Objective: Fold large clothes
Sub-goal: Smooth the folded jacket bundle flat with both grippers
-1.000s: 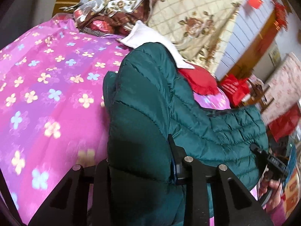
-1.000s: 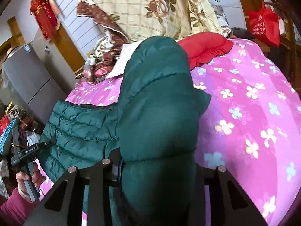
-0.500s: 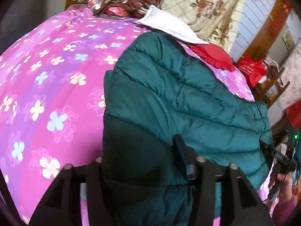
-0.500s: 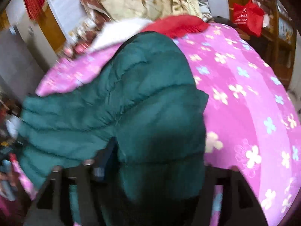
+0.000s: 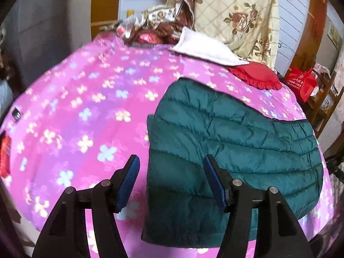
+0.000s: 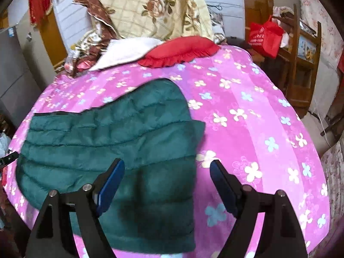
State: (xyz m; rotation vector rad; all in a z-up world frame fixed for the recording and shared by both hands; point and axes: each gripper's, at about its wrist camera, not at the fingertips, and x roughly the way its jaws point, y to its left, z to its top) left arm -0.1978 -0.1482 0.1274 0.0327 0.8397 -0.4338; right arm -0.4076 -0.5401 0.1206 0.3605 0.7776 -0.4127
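A dark green quilted puffer jacket (image 5: 225, 142) lies folded flat on the pink flowered bedspread (image 5: 86, 99). My left gripper (image 5: 172, 180) is open and empty, hovering over the jacket's near left edge. In the right wrist view the jacket (image 6: 111, 137) lies left of centre on the bedspread (image 6: 258, 116). My right gripper (image 6: 166, 182) is open and empty above the jacket's near right edge.
A red ruffled pillow (image 6: 180, 50), a white cloth (image 6: 124, 51) and a floral quilt (image 6: 150, 6) are piled at the bed's far end. A red bag (image 6: 265, 36) sits by wooden shelves on the right. A grey cabinet (image 6: 13, 68) stands at left.
Both grippers held the jacket up, lowered it onto the bed, then opened and let go. The jacket now lies flat and both grippers have drawn back.
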